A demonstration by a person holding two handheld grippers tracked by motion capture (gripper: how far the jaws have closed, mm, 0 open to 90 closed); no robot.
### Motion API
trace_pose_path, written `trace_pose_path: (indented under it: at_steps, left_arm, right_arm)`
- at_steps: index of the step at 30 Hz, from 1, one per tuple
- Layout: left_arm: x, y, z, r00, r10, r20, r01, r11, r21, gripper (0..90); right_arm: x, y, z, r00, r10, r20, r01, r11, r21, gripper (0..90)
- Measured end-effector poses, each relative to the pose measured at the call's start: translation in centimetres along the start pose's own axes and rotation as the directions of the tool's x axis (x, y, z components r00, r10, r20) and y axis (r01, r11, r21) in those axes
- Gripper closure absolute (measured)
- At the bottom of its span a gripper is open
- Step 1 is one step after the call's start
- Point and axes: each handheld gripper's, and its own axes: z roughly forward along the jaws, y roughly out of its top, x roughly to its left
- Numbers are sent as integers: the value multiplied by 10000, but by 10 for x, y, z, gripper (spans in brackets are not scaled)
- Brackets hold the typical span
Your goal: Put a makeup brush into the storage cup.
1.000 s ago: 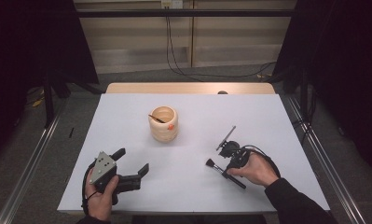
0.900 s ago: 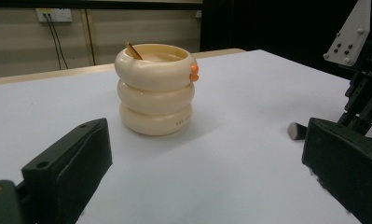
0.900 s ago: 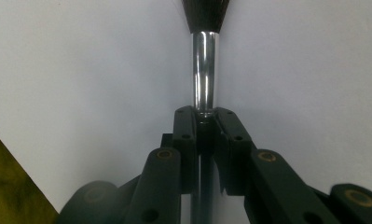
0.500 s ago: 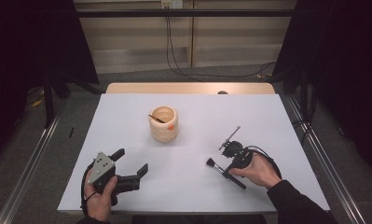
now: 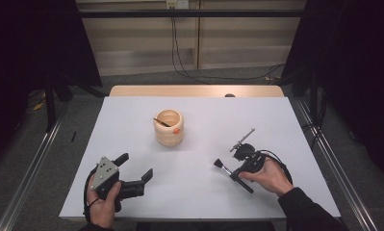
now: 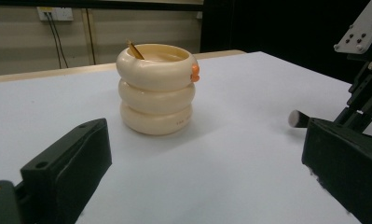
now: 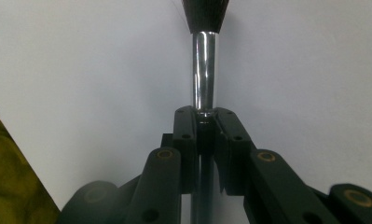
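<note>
The white table (image 5: 199, 192) carries all items; a strip of bare wood shows along its far edge. Near the table's centre stands a cream holder (image 5: 169, 127) shaped as three stacked rings, upright, with a small orange knob on its upper ring and a thin stick leaning inside against its rim. The left gripper (image 5: 136, 168) lies at the near left of the table, held in the person's left hand (image 5: 103, 204), its grey three-cornered plate facing up. Its jaws stand wide apart with nothing between them; in the left gripper view they frame the holder, which is well apart from them. The right gripper (image 5: 236, 169) is at the near right, held in the right hand (image 5: 269, 175), low over the table. Its jaws are clamped on the handle of a makeup brush (image 7: 204, 60). The chrome ferrule projects just beyond the jaw tips, and the dark bristle head (image 5: 218, 163) points toward the left gripper, well apart from the holder.
</note>
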Motion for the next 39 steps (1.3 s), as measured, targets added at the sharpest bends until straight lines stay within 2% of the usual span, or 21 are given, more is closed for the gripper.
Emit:
trace_pose_path:
  at_steps: [4,10,11,13,18,21,27,31,32,36,37,39]
  left_arm:
    - [0,0,0,10000,24,-10,-24,10000,14,12]
    - [1,0,0,10000,22,-26,-22,10000,10,12]
    - [1,0,0,10000,39,-27,-39,10000,33,12]
    - [1,0,0,10000,6,-11,-6,10000,38,12]
    - [1,0,-1,10000,4,-43,-5,10000,-7,11]
    - [2,0,-1,10000,20,-38,-20,10000,0,12]
    - [3,1,-1,10000,17,-25,-17,10000,-10,12]
    - [3,1,-2,10000,25,-31,-25,10000,-23,11]
    - [3,1,-2,10000,23,6,-23,10000,-34,11]
    - [2,1,-2,10000,12,58,-12,10000,-3,10]
    - [2,1,-2,9998,-3,202,4,10000,-64,13]
    - [2,1,-2,9999,26,98,-25,10000,-44,10]
  right_arm:
    - [2,-1,-5,9999,106,-13,-107,9989,-453,804]
    - [3,-1,-8,9998,68,-176,-82,9964,-842,803]
    - [3,-1,-8,9996,-82,-259,56,9952,-972,803]
    - [4,-2,-8,9997,-2,-244,-25,9936,-1129,803]
    - [5,-5,-11,9993,-154,-326,91,9827,-1849,803]
    - [5,-7,-11,9992,-78,-395,-8,9772,-2124,803]
    - [3,-10,-20,9994,-110,-336,8,9565,-2916,803]
    - [1,-13,-22,9994,-107,-343,-20,9363,-3513,803]
    - [1,-14,-24,9994,-186,-287,73,9354,-3535,803]
    - [1,-17,-26,9989,-412,-235,281,9132,-4064,804]
    - [1,-17,-27,9987,-345,-371,157,9068,-4212,803]
    - [-1,-19,-29,9984,-250,-510,0,8984,-4392,804]
